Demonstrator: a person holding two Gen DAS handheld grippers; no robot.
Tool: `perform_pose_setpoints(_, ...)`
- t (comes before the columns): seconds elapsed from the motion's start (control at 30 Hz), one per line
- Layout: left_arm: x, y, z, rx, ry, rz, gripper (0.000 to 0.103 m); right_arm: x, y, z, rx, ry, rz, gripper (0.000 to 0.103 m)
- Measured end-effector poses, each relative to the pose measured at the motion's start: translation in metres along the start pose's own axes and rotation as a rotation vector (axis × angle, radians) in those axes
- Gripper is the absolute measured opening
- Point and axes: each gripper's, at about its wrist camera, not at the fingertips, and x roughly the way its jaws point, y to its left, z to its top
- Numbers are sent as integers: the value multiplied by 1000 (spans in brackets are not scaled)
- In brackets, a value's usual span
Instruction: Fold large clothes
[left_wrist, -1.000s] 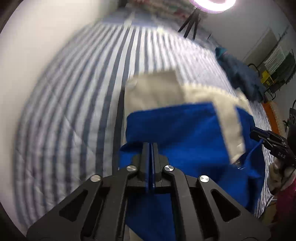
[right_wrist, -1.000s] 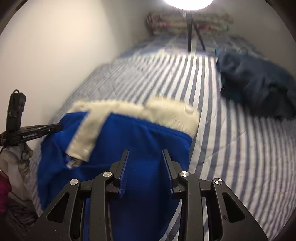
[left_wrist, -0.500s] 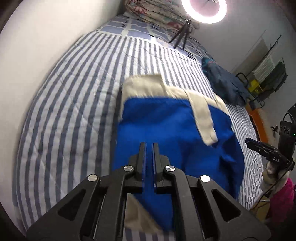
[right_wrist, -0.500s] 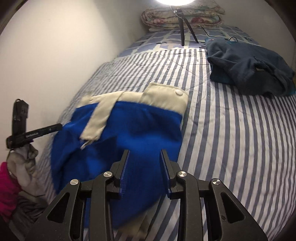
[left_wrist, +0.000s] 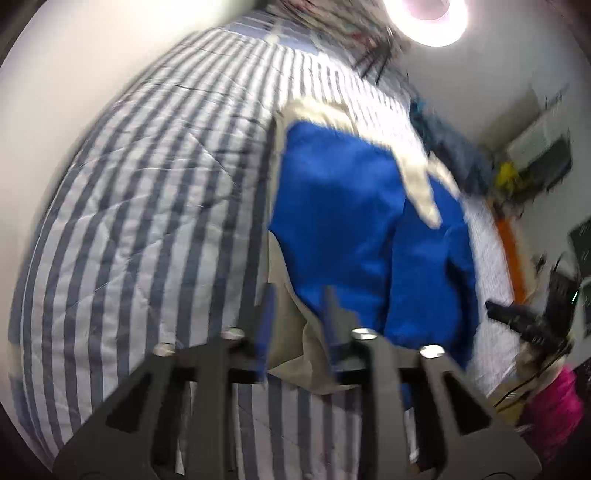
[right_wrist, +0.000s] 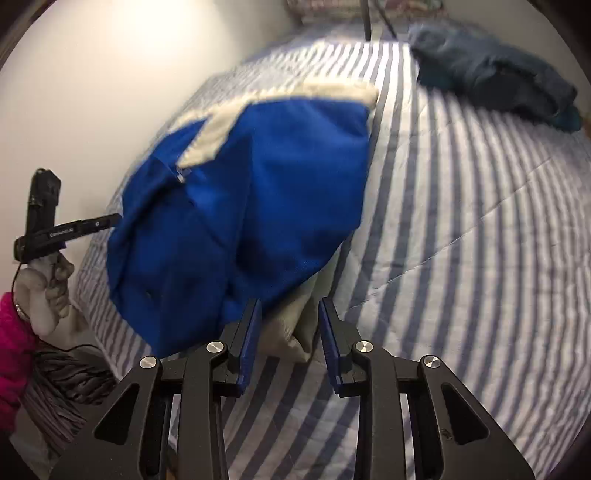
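Blue fleece with cream trim, the folded garment (right_wrist: 258, 192) lies on the striped quilt (right_wrist: 461, 240) near its edge. My left gripper (left_wrist: 301, 325) has just been opening and grips nothing; my right gripper (right_wrist: 290, 339) stands apart, empty. I'd back both off straight, so the soft, thick layers aren't dragged askew.

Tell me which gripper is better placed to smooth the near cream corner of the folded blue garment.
Either, narrowly right: its open jaws frame the cream corner sharply. The left gripper, just opened, hovers there too, blurred.
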Motion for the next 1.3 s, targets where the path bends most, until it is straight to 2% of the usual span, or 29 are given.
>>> perform_pose_setpoints(0.03, -6, 7, 2, -44, -20, -37, 56, -7, -2, 0, 3, -27, 4, 33)
perform_pose_setpoints(0.1, -13, 18, 8, -125, -46, -97, 72, -20, -7, -1, 21, -98, 7, 42)
perform_pose_setpoints(0.17, -15, 30, 16, -200, -56, -157, 74, -30, -18, 1, 61, -180, 23, 71)
perform_pose_setpoints(0.2, -12, 38, 20, -248, -54, -197, 74, -32, -25, 3, 89, -211, 29, 74)
perform_pose_setpoints(0.3, 1, 57, 32, -353, -30, -276, 74, -28, -41, 9, 166, -221, 62, 74)
perform_pose_setpoints(0.4, 18, 68, 40, -408, 10, -330, 74, -13, -56, 24, 211, -169, 114, 74)
perform_pose_setpoints(0.5, 34, 72, 49, -403, 46, -328, 74, 3, -65, 30, 231, -124, 136, 74)
perform_pose_setpoints(0.7, 58, 82, 51, -430, 95, -349, 74, 34, -86, 36, 325, -65, 245, 73)
perform_pose_setpoints(0.83, 62, 79, 50, -393, 109, -363, 74, 55, -93, 41, 377, -51, 322, 73)
perform_pose_setpoints(0.97, 71, 76, 56, -403, 108, -365, 74, 68, -87, 48, 377, -43, 360, 72)
perform_pose_setpoints(1.07, 72, 64, 57, -364, 104, -348, 73, 79, -83, 56, 391, -35, 408, 61)
perform_pose_setpoints(1.1, 75, 56, 58, -341, 110, -345, 68, 84, -78, 58, 389, -26, 408, 61)
perform_pose_setpoints(1.13, 77, 51, 58, -328, 119, -346, 59, 88, -73, 60, 377, -24, 397, 61)
perform_pose_setpoints(1.3, 80, 44, 58, -306, 125, -330, 59, 93, -63, 66, 346, -8, 375, 58)
